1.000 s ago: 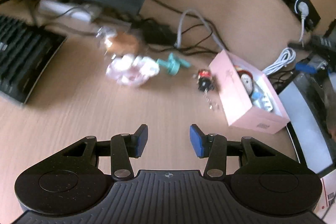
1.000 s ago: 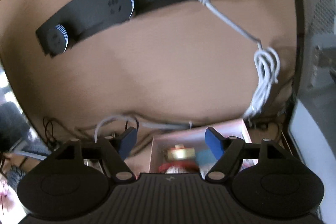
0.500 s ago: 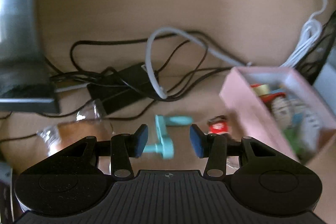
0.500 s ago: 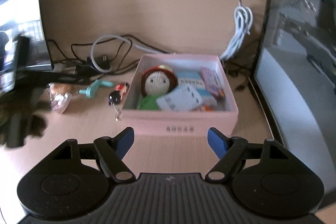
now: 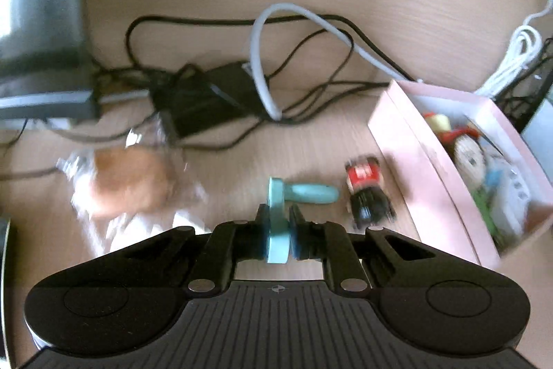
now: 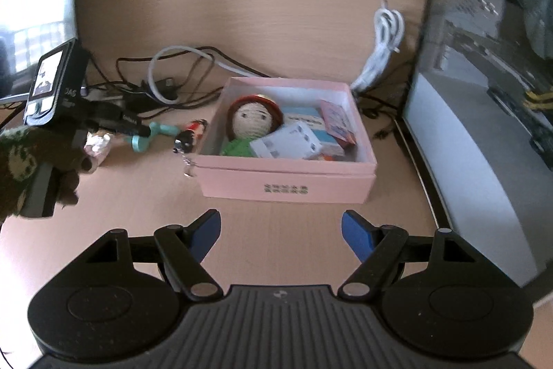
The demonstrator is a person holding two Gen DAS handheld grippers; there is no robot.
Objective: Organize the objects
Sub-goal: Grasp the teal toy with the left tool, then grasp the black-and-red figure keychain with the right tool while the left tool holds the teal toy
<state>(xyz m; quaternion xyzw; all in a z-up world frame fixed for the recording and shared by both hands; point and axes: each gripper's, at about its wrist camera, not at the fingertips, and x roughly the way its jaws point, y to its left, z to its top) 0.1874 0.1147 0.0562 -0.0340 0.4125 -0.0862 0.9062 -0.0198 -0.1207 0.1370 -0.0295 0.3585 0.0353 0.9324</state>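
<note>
My left gripper (image 5: 277,232) has just clamped what looks like a teal handle (image 5: 278,227); the pink box (image 5: 411,168) lies rightward, nearer my empty, spread right gripper (image 6: 280,229).

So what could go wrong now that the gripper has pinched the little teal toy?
The left gripper, whose jaws have just been closing, pinches only the thin disc end of the teal toy, so it might twist or slip when lifted. The small doll keychain lies right beside it and could get bumped. The pink box already looks crowded, so the toy may sit on top and roll.
</note>
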